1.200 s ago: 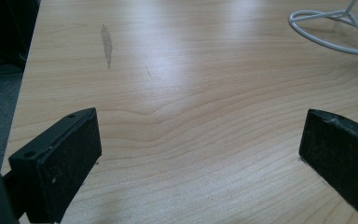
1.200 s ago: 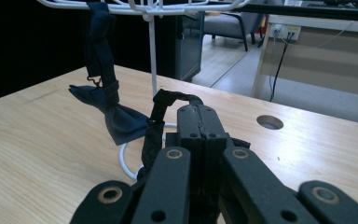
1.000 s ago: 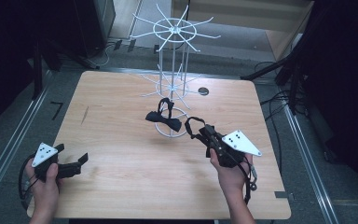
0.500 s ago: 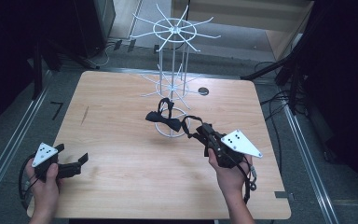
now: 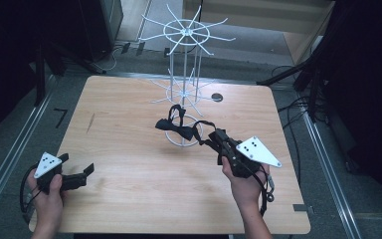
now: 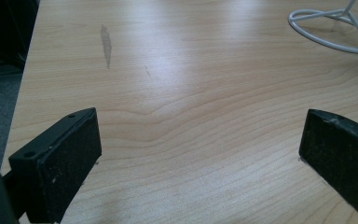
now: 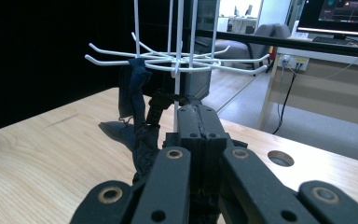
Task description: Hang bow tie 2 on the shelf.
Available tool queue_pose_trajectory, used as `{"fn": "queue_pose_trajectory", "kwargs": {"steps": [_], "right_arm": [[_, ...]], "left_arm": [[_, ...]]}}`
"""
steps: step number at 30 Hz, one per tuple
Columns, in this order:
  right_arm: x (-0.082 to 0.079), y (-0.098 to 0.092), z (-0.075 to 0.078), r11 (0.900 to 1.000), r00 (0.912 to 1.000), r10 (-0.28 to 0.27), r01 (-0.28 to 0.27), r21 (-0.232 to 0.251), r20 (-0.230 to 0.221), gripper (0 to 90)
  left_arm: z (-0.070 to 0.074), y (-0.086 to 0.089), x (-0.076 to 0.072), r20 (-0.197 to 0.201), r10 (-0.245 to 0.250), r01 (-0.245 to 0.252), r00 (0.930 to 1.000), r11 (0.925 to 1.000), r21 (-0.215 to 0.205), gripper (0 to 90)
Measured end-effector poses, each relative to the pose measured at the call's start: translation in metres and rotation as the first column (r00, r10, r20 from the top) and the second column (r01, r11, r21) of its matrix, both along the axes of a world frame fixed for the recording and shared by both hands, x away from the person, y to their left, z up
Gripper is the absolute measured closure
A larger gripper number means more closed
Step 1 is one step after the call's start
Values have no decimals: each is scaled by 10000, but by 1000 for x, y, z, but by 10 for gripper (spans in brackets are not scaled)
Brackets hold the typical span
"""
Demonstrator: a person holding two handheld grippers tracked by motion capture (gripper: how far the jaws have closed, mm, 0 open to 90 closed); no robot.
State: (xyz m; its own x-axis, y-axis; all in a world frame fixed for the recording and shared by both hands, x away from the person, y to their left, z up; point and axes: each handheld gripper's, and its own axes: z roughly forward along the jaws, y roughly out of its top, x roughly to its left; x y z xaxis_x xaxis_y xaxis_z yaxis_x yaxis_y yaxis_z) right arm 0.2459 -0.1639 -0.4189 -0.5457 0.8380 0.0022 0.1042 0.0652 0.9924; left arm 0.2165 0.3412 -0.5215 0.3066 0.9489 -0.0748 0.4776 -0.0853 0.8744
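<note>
White wire rack (image 5: 184, 89) is standing mid-table toward the far edge, its hook arms fanning out at two levels and blocking passage around the pole. Dark strap (image 5: 175, 128) is hanging from a lower hook over the rack's base ring. Bare table (image 5: 129, 199) is lying open along the left and near sides.

Wooden table (image 5: 129, 124) under wire rack (image 5: 184, 89)

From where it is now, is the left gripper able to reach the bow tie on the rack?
Probably yes. The left gripper is open near the table corner, and bare wood lies between it and the bow tie hanging on the white rack.
</note>
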Motion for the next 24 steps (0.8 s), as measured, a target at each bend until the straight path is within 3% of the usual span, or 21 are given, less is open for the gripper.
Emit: {"fn": "queue_pose_trajectory", "kwargs": {"steps": [24], "right_arm": [[0,2,12,9996,9985,243,-251,155,481,900]], "left_arm": [[0,0,0,13,-9,9,10000,10000,26,0]]}}
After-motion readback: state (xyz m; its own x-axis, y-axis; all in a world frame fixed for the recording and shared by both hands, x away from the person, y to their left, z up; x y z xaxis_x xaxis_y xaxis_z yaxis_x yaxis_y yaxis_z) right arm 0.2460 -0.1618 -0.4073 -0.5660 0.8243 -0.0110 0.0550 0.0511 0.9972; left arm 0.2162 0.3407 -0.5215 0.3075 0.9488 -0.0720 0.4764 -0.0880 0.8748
